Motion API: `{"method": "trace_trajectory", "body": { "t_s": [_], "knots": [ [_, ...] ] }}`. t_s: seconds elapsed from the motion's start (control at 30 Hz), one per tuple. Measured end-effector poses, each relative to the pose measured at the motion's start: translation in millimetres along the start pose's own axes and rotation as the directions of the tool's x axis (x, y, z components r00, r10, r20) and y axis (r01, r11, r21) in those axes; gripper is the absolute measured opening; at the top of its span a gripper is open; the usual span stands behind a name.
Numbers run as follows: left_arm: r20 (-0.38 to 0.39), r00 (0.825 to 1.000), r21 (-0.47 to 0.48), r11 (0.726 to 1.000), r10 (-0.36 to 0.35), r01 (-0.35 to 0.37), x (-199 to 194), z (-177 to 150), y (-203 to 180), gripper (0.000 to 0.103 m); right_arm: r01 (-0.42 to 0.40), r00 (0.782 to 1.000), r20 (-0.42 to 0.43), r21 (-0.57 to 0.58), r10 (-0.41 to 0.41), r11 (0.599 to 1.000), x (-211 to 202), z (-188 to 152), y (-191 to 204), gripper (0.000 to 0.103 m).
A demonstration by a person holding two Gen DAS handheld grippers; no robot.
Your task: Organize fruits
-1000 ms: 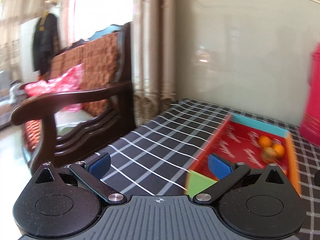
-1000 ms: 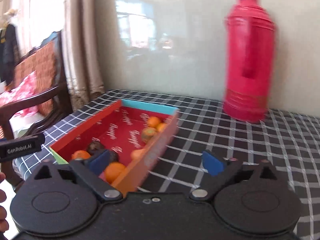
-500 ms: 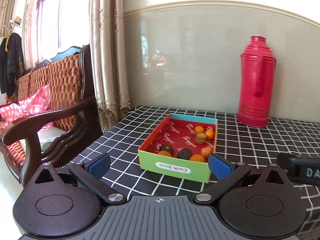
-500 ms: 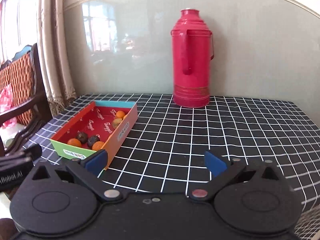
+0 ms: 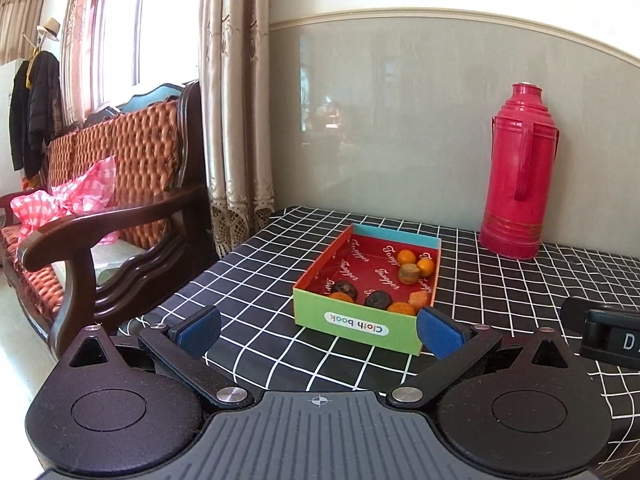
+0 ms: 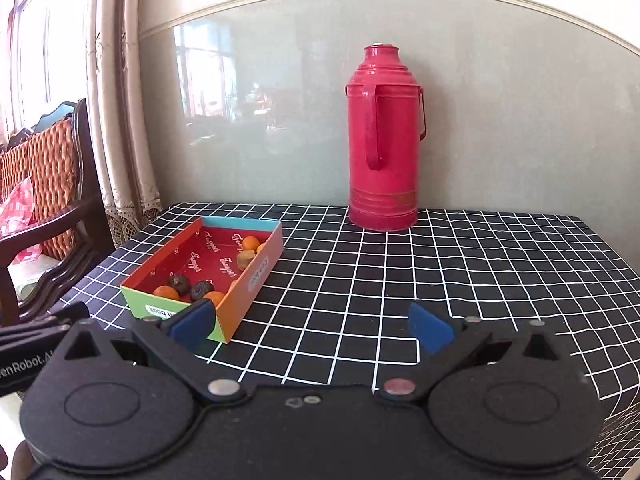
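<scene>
A shallow cardboard box with a red inside and green front wall stands on the black checked table; it also shows in the right wrist view. Inside lie several small orange fruits, two dark round ones and a brownish one. My left gripper is open and empty, just short of the box's front wall. My right gripper is open and empty, to the right of the box's near corner.
A tall red thermos stands at the back by the grey wall. A wooden sofa with a pink checked cloth is left of the table. A curtain hangs at the back left.
Both grippers have pulled back from the box and steadied; the box now looks smaller and farther in both views. Both stay open.
</scene>
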State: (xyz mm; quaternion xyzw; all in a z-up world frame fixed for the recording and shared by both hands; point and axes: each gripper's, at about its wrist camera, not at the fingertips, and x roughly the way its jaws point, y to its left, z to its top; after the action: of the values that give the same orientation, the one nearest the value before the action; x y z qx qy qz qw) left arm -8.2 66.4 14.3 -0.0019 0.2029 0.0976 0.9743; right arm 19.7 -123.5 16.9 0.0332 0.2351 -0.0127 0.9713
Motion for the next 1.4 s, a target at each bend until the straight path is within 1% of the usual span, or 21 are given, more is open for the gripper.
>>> {"method": "trace_trajectory", "body": {
  "t_s": [0.17,0.37,1.4],
  "knots": [
    [-0.013,1.0,0.014,1.0,-0.007,0.008,1.9,-0.4,-4.3,0.103,0.0,1.0,-0.007,0.008,0.0,1.0,2.6,-1.2,-0.9,0.097],
    [-0.006,1.0,0.033,0.999,-0.005,0.005,1.0,0.9,-7.1,0.103,-0.008,1.0,-0.015,0.013,0.008,1.0,5.4,-2.1,0.9,0.097],
    [-0.045,0.999,0.02,1.0,-0.01,0.011,9.4,4.7,-7.7,0.103,-0.017,1.0,-0.011,-0.004,0.017,1.0,5.4,-1.4,7.2,0.097]
  ]
}}
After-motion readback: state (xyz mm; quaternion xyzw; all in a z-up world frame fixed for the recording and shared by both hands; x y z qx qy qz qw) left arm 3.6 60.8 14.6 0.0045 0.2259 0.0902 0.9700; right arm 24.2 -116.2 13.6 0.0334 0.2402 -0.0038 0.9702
